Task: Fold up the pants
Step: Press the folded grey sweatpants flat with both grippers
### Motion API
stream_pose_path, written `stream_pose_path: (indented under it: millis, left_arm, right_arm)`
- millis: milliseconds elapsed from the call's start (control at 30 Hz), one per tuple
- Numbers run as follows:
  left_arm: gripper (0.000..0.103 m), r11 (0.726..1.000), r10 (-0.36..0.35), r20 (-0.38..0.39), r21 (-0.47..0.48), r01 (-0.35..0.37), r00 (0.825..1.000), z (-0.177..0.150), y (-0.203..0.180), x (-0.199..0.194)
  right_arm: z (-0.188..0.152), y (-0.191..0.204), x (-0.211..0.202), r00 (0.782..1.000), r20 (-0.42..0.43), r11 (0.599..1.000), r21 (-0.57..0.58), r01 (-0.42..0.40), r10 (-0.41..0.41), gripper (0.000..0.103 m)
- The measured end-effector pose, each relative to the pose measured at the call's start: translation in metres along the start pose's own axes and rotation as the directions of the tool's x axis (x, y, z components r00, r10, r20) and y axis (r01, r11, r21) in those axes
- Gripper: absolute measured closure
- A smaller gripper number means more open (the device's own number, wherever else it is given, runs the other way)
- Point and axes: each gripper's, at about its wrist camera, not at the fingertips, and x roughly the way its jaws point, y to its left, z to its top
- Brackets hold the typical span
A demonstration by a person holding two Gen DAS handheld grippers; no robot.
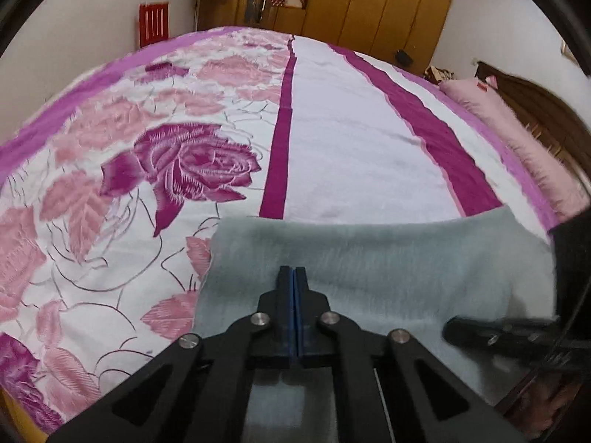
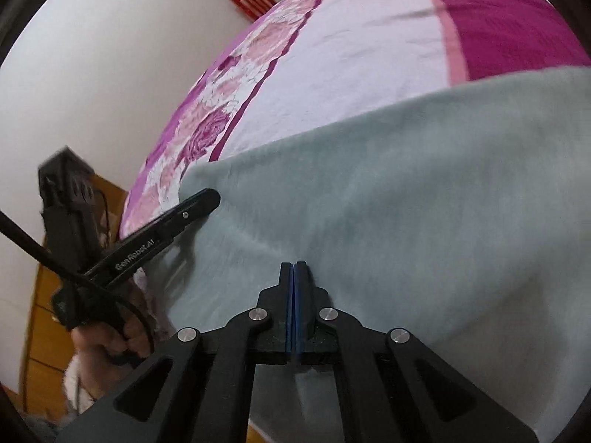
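Pants (image 1: 388, 258), pale grey-green and fuzzy, lay flat across the lower half of both views on the flowered bedspread (image 1: 177, 155), right under and ahead of each tool. Left gripper (image 1: 294, 271) angled down over the cloth near its left edge, fingers pressed together with nothing visible between them. Right gripper (image 2: 294, 265) also tilted down onto the fabric, jaws closed tight, no fold clearly pinched. Could see a hand (image 2: 110, 343) at lower left of the right view, wrapped round the left tool's handle. Pink pillow (image 1: 517, 136) far right.
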Motion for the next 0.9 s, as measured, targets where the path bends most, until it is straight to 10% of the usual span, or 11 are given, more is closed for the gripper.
stream_pose_path:
  millis: [233,700,900]
  left_arm:
    - [0.096,0.993,-0.010,0.044,0.120,0.005,0.999,-0.008,-0.037,-0.011]
    - [0.094,0.986,0.092,0.027,0.135,-0.095,0.995,-0.014,-0.044,-0.003]
    - [0.092,0.986,-0.097,0.040,0.140,0.091,0.994,-0.028,-0.079,-0.034]
  right_arm:
    - [0.015,0.008,-0.008,0.996,0.084,1.000,-0.012,0.018,-0.017,0.103]
    - [-0.044,-0.108,-0.139,0.967,0.162,0.959,0.238,0.155,-0.197,0.103]
    - [-0.032,-0.105,-0.155,0.965,0.199,0.966,0.226,0.125,-0.171,0.100]
